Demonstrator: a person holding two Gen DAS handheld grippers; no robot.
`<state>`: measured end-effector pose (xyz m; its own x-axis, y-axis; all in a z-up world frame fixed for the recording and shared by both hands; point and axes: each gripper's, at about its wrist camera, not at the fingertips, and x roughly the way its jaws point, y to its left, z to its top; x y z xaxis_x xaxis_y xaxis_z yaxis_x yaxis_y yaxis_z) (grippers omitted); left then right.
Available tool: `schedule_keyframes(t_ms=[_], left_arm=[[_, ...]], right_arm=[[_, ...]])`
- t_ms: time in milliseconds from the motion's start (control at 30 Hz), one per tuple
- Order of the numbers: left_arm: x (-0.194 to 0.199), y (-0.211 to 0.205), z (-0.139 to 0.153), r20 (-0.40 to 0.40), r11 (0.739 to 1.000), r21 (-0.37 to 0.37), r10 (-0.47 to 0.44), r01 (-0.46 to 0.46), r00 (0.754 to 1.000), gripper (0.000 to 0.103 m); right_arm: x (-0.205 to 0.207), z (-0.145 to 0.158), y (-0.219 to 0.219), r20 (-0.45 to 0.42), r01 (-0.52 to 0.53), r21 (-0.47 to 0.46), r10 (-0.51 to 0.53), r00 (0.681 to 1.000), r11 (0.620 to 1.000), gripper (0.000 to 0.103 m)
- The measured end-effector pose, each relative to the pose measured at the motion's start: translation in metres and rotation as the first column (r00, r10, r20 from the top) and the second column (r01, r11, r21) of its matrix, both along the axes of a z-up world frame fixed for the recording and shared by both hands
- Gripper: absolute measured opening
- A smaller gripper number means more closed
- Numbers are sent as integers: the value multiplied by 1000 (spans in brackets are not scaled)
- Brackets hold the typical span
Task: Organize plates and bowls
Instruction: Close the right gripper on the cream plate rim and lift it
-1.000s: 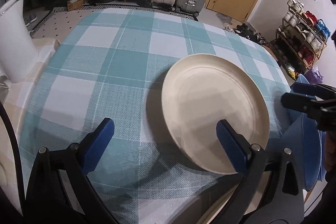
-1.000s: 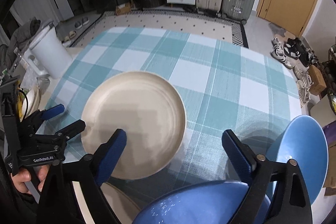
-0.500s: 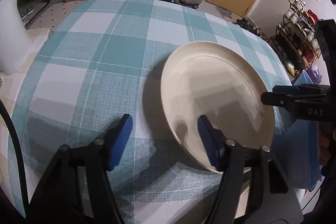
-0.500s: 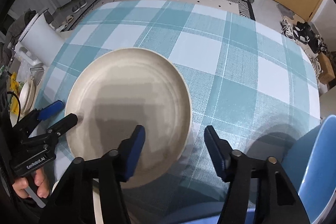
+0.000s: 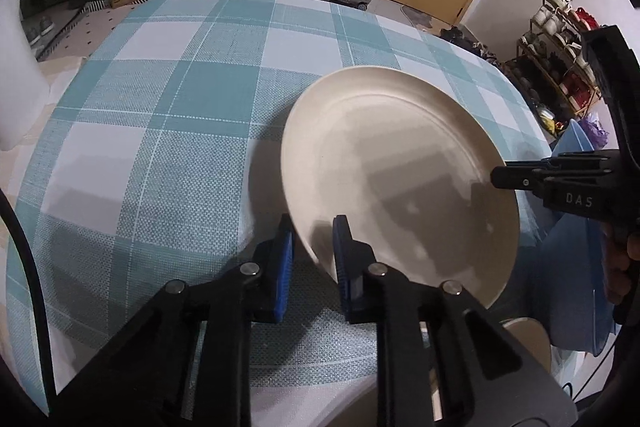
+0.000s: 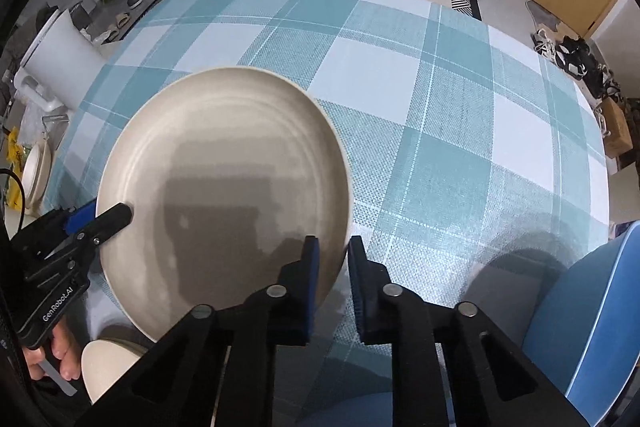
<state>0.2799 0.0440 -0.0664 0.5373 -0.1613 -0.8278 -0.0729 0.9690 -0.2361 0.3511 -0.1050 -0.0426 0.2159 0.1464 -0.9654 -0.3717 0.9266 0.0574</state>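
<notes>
Blue pads of the left gripper (image 5: 314, 251) pinch the near-left rim of the cream plate (image 5: 396, 171), which sits over the teal checked tablecloth (image 5: 168, 115). On the opposite side, the right gripper (image 6: 332, 267) clamps the same plate's rim between its 2 fingers.

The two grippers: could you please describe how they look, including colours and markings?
The left gripper and right gripper are both black plastic linkages with silver pivot rivets and ribbed blue pads. Seen from the opposite camera, the left body carries white "GenRobot.AI" lettering and the right shows "DAS". A black cable runs beside the left one. Bare fingers grip each handle; no sleeves show.
</notes>
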Motion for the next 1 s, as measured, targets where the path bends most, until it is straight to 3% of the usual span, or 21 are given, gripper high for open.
schedule_keyframes(t_ms=[600,1000], left_arm=[[-5,4,8,31,999,38,28,-29,999,16],[-16,-1,34,72,999,41,25,-28,997,16]], right_arm=[[-14,16,8,91,-25,23,23,996,999,12],[-27,41,-2,156,-11,76,-1,988,997,12]])
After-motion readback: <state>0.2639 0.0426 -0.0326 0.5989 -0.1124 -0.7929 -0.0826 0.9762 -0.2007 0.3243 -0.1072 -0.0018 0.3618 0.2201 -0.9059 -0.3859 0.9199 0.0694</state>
